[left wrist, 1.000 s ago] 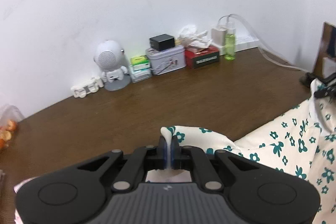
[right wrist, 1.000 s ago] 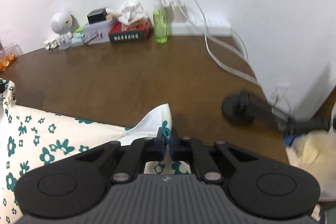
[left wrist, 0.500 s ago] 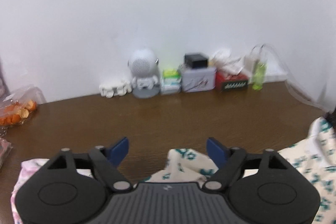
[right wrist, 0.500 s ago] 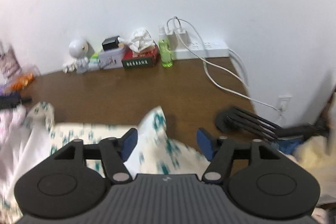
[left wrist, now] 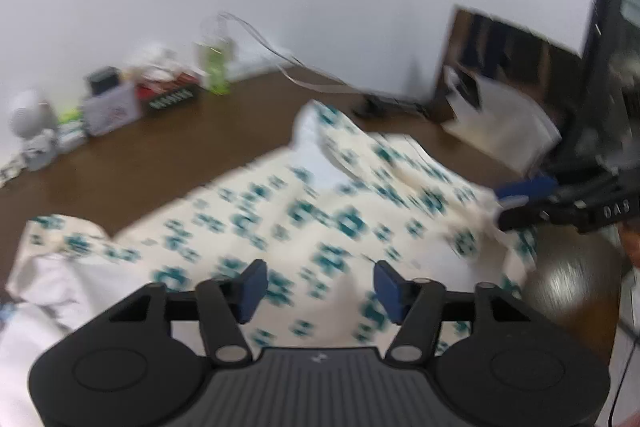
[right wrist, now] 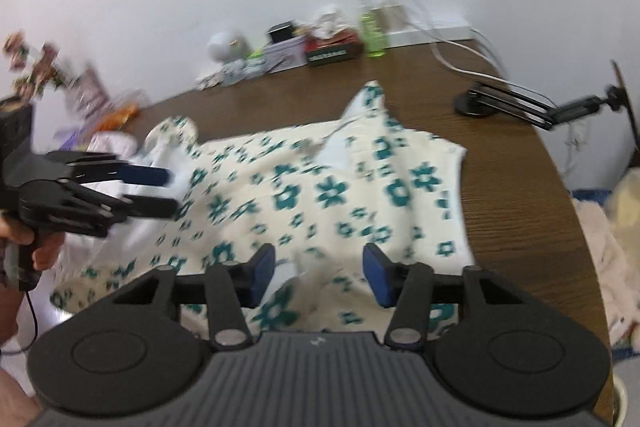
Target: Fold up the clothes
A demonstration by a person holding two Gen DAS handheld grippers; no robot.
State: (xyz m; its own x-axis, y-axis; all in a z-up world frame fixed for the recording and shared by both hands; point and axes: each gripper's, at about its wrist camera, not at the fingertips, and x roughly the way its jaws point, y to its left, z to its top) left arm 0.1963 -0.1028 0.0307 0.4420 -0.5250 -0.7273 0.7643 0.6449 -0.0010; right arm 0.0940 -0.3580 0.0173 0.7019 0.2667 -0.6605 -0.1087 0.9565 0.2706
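A cream garment with teal flowers (right wrist: 320,187) lies spread over the brown table (right wrist: 500,195), with two corners pointing toward the wall. My right gripper (right wrist: 319,269) hovers open over its near edge, nothing between the fingers. My left gripper (left wrist: 320,285) is open too, above the garment (left wrist: 280,219) on its near left side. Each gripper shows in the other's view: the left gripper (right wrist: 160,191) at the garment's left edge, held by a hand, and the right gripper (left wrist: 504,203) at its right edge. Both views are motion-blurred.
Along the wall stand a white robot toy (right wrist: 224,45), a tin box (right wrist: 284,55), a red box (right wrist: 332,49) and a green bottle (right wrist: 372,31). A black stand (right wrist: 504,103) and white cables (right wrist: 460,63) lie back right. A white bag (left wrist: 500,119) stands right.
Both grippers were shut on the garment's far corners a second ago. They opened, let go and drew back toward the near side; the garment now lies flat.
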